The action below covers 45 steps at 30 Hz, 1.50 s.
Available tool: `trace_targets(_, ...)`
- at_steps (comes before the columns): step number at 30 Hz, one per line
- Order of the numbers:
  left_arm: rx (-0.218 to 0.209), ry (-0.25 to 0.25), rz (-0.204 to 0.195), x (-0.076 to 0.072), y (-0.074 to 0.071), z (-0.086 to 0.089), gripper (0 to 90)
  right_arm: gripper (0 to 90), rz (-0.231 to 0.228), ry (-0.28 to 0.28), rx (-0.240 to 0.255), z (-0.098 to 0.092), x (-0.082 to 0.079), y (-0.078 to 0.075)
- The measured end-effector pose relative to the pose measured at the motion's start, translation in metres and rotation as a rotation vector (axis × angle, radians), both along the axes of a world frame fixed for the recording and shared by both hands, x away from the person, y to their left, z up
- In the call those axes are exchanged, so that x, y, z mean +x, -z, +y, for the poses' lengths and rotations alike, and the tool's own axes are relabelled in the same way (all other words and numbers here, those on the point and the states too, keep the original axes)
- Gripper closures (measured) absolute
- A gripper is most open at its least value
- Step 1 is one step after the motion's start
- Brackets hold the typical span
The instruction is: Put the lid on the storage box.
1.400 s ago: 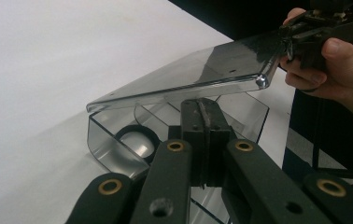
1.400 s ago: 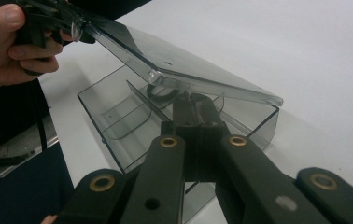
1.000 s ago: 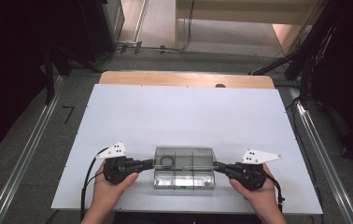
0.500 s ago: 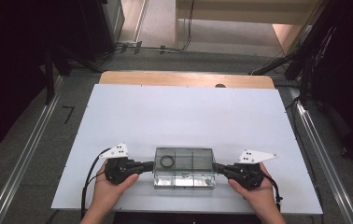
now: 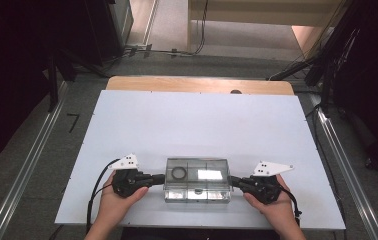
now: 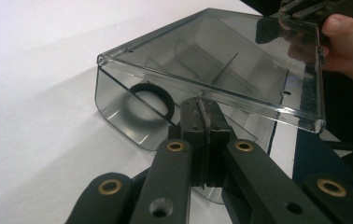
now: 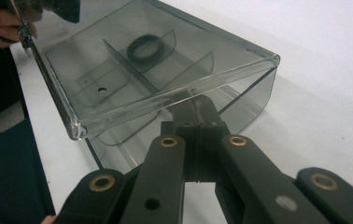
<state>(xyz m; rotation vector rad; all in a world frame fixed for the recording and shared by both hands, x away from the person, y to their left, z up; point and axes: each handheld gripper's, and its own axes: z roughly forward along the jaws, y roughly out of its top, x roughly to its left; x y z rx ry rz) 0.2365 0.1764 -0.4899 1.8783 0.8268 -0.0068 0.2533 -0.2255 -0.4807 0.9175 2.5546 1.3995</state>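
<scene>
A smoky clear plastic box (image 5: 197, 179) with a lid and inner dividers sits near the table's front edge. A black ring (image 5: 179, 173) lies in its left compartment. My left gripper (image 5: 163, 178) is shut, its tips against the box's left end. My right gripper (image 5: 232, 181) is shut too, its tips at the right end. In the left gripper view the closed jaws (image 6: 205, 112) meet the box (image 6: 221, 60) just under the lid's rim, with the ring (image 6: 152, 100) behind the wall. In the right gripper view the closed jaws (image 7: 195, 109) touch the box (image 7: 151, 65) the same way, with the ring (image 7: 145, 46) at its far end.
The white table top (image 5: 197, 125) stretches beyond the box, with a wooden strip (image 5: 199, 85) at its far edge. Metal rails and dark stands flank the table. Cables trail from both grippers toward the front edge.
The right gripper has edged slightly left toward the box. The box and the left gripper have stayed where they were.
</scene>
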Motion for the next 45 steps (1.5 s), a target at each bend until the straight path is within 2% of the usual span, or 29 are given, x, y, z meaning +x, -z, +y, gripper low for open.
trace_targets(14,0.029,0.011,0.016,0.0014,0.002,-0.0003,89.7,88.3,-0.016,-0.005,-0.032,-0.0015,0.0,0.0007)
trace_targets(22,0.05,0.018,0.028,0.002,0.0034,-0.0006,89.7,88.3,-0.012,-0.013,-0.046,-0.0028,0.0014,0.0024)
trace_targets(45,0.075,0.027,0.054,0.0042,0.0088,-0.0012,89.7,88.3,-0.005,-0.012,-0.082,-0.0027,0.0028,0.007)
